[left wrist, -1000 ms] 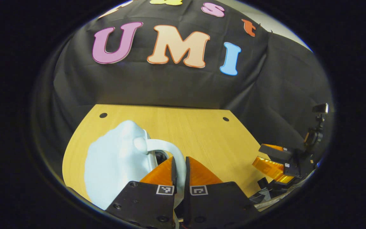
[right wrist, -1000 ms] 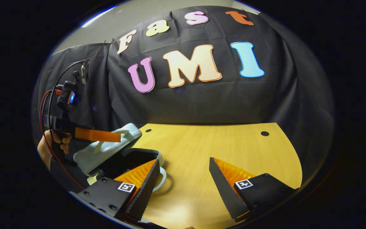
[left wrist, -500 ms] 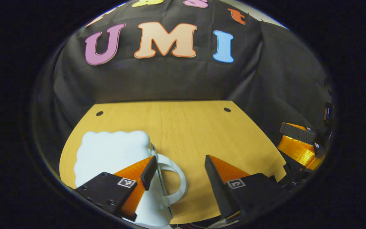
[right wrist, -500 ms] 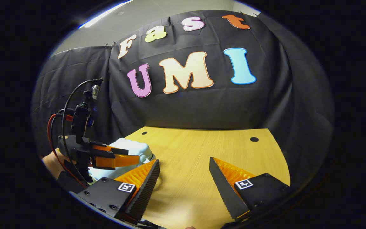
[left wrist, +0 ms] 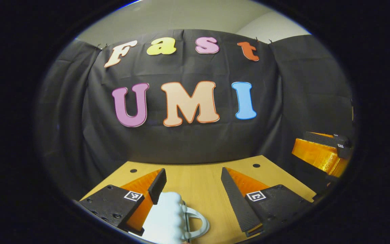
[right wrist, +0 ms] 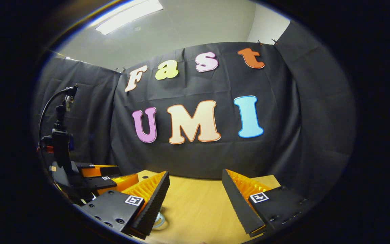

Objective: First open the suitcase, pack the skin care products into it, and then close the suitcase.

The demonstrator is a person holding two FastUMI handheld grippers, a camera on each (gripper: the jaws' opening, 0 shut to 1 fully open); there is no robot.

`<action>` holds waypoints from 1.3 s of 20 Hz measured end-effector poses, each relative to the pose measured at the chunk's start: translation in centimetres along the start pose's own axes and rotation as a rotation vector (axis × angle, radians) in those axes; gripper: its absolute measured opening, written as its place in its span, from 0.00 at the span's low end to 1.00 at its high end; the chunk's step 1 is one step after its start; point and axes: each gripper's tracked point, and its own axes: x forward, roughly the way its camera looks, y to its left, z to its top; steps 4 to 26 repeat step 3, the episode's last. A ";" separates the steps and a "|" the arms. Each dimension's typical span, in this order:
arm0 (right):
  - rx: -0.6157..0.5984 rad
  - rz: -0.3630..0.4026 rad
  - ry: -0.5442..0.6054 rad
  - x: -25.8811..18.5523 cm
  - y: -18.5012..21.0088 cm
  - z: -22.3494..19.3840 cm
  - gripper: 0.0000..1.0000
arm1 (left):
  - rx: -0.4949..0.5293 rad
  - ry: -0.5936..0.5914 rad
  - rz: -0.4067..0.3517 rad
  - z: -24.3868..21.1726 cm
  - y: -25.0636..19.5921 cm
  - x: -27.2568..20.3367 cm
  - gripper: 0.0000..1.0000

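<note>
Pale blue plastic, kind of glossy, that's the suitcase [left wrist: 168,218], and honestly you only get a slice of it. In the left gripper view it sits low on the counter [left wrist: 201,183], its bottom cut off at the edge, so I can't make out the whole shape. What shows is a scalloped, bumpy shell with a rounded loop handle [left wrist: 198,223] sticking out on its right side. The shell looks closed from here, with a thin seam running down by the handle.

The left gripper [left wrist: 192,181] has its fingers spread wide with nothing pinched. Its left finger sits right at the suitcase's upper corner; can't tell if it's actually touching. The right finger is well apart from the case, over bare counter.

The counter is light wood grain, smooth, with a couple of small dark round holes near the back edge.

In the right gripper view, the right gripper [right wrist: 196,183] is also spread wide, gripping nothing, with ridged sawtooth faces on the inner sides. Just under its left finger a tiny curved bit of the handle [right wrist: 159,222] pokes out, the rest of the case hidden behind that finger. Farther left you can see the left gripper [right wrist: 105,176] with a cable looping off a black mount above it.
</note>
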 end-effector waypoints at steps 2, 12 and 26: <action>-0.009 -0.012 -0.015 0.0 1.1 0.6 0.97 | 0.005 -0.011 -0.017 0.7 0.4 -0.3 0.95; -0.013 -0.014 -0.022 -0.3 1.8 1.0 0.98 | 0.009 -0.027 -0.029 1.3 0.6 -0.6 0.95; -0.013 -0.014 -0.022 -0.3 1.8 1.0 0.98 | 0.009 -0.027 -0.029 1.3 0.6 -0.6 0.95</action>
